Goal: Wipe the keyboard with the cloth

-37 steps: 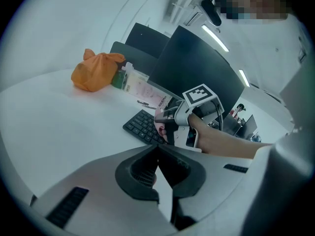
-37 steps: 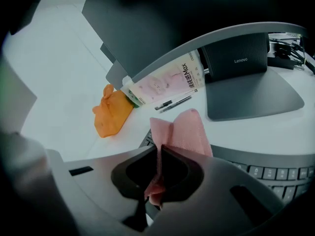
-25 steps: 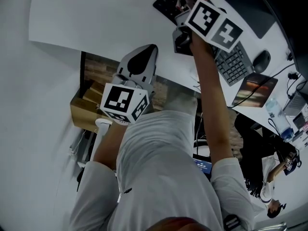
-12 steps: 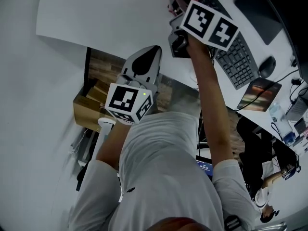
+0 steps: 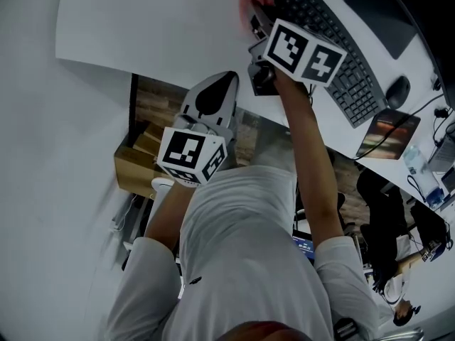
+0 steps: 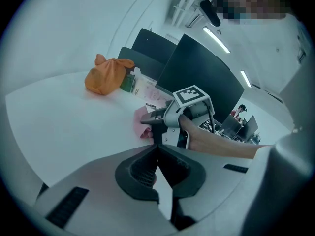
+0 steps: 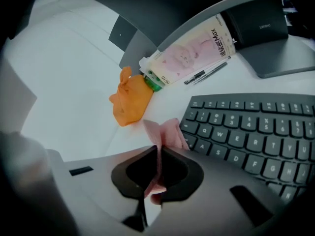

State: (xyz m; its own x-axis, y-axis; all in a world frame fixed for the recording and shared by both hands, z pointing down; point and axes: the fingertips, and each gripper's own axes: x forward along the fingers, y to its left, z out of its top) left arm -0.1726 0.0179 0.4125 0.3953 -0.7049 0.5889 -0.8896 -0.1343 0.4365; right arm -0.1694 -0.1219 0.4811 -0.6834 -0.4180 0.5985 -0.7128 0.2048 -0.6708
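White desk (image 5: 142, 20): carries the keyboard; the broad bare stretch lies off the keyboard's left end, and the desk's near edge runs close along the keyboard's front side.

Monitor (image 5: 377, 9): stands behind the keyboard's back row.

Keyboard (image 7: 256, 132): dark, full length. Its long axis runs away to the right from my tool, so I judge a sweep would travel rightward along the key rows.

My right gripper (image 7: 158, 154): jaws pinched together on the cloth, at the keyboard's front-left corner. This is the nearer hand.

My left gripper (image 6: 157, 149): jaws closed with nothing between them, held back off the desk, well apart from the keyboard.

Pink cloth (image 7: 165, 132): a crumpled fold stands up out of my right jaws, just beside the leftmost keys; I cannot tell whether it touches them.

Orange tied bag (image 7: 130, 100) and tissue pack (image 7: 189, 53): beyond the keyboard's back-left corner, clear of the key rows.

Mouse (image 5: 397, 89): past the keyboard's right end, where I judge the sweep's room runs out.
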